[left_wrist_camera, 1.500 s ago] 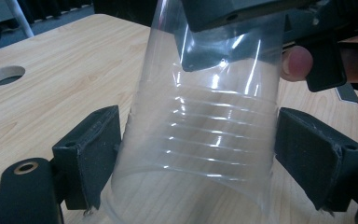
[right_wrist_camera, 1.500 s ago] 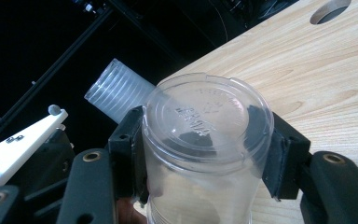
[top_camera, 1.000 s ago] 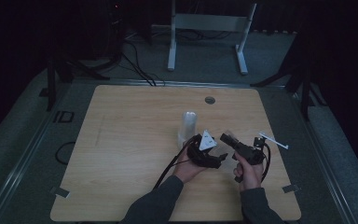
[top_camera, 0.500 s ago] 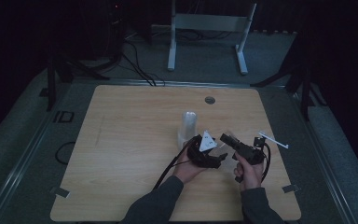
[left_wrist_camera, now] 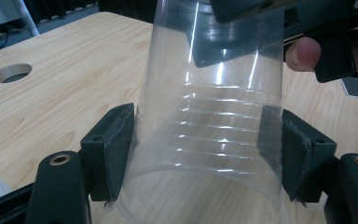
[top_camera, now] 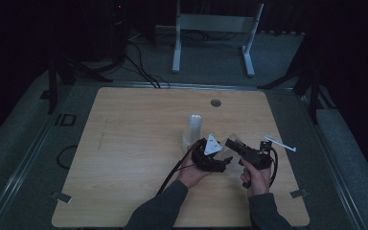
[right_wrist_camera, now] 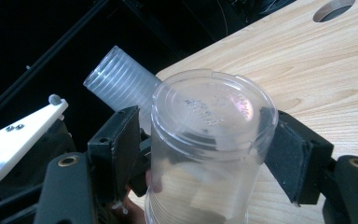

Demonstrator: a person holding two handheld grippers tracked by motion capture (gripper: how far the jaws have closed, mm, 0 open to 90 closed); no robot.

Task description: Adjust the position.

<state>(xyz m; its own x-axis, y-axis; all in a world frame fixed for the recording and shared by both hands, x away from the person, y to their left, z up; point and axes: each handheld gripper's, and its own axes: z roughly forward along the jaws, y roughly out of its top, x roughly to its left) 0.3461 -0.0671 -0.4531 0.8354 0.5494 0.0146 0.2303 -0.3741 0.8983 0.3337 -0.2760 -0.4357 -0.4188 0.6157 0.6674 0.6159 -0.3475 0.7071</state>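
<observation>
Two grippers on one clear cup [left_wrist_camera: 209, 121]: your left gripper [left_wrist_camera: 205, 158] fingers pinch its ribbed lower wall; your right gripper [right_wrist_camera: 205, 154] fingers have just been spreading, cup top between them. Handover looks done. Cup stack [top_camera: 193, 127] at 12 o'clock on the desk [top_camera: 124, 143]. Next: back right away.

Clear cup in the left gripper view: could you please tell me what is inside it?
The cup looks empty; table wood shows through its clear wall. Its near rim is out of frame.
</observation>
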